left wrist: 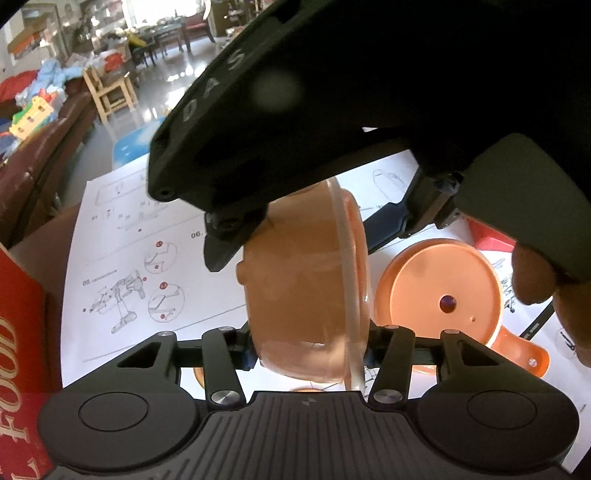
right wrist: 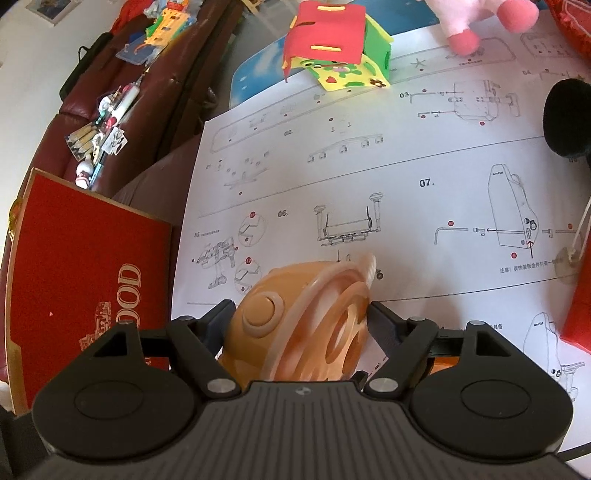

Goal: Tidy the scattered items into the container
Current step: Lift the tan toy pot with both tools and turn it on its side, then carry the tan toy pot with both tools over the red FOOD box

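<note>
- red box (right wrist: 88, 280): one, at the far left of the right wrist view, gold lettering on its face; its right edge meets the white sheet. its corner also shows at the left edge of the left wrist view.
- instruction sheet (right wrist: 369, 177): one large white sheet of printed diagrams, covering the work surface; its middle is bare and open, with things only along the far and right edges.
- orange toy pot (left wrist: 303, 295): one, translucent, tipped on its side above the sheet, gripped by both tools at once.
- left gripper (left wrist: 310, 350): its two fingers pinch the pot from either side, low in the left wrist view.
- right gripper (right wrist: 299, 321): its fingers close on the same pot, rim and round knob toward the camera; in the left wrist view its black body crosses overhead, leaving little room above.
- orange lid (left wrist: 443, 291): one, flat on the sheet just right of the pot, apart from it, a hole near its centre.
- foam toy house (right wrist: 340, 48): one, red, green and yellow, at the sheet's far edge.
- pink plush toy (right wrist: 480, 22): one, far right corner, only partly in view.
</note>
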`<state>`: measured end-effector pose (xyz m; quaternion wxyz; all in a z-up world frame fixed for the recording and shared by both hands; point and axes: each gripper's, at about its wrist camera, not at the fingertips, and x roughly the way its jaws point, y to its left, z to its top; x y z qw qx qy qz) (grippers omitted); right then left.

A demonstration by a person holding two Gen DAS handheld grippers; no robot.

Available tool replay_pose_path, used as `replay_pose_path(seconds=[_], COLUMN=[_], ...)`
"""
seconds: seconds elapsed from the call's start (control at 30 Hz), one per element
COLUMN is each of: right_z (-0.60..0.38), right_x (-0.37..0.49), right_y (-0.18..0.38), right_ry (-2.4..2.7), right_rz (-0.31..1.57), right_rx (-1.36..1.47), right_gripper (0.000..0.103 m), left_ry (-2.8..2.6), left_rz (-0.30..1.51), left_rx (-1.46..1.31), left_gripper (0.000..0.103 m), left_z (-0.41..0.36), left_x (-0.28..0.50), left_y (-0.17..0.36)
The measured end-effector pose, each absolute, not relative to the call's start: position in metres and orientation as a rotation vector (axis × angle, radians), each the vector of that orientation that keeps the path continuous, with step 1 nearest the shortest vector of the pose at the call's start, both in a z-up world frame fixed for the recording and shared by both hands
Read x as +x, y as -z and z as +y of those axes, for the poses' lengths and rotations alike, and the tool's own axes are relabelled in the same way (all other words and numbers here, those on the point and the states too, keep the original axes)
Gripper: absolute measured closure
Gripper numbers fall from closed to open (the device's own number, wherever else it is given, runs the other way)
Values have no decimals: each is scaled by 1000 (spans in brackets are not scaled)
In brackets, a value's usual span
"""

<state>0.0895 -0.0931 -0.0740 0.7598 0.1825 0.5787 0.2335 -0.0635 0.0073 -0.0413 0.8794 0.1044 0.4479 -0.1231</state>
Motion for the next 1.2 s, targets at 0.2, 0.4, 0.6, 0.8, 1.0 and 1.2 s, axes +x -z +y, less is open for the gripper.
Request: replay_pose_path(seconds=[0.2,0.4,0.6,0.8,1.0,1.2], right_z=[-89,-99,-107,-106,-106,-107], right_x=[94,93,89,86,79,68], right_y=[78,76,74,67,56,39], right_ry=[-511,-501,-499,-505,-510,-522], right_rz=[1256,1261,1267,1257,1236,1201], right_rx=[396,431,458,462,461,454], right_gripper=[19,21,21,21,21,21], left_ry=[249,251,250,239,233,222], left_rz=[949,950,939,927,905,863], left_rx=[194,216,240,248,256,268], left_gripper=[54,54,54,54,54,54], left_z=[11,5,1,-1,-2,-7], left_x=[-54,-54,-56,-63,-68,-85], left_y=[40,38,33,26,15,0])
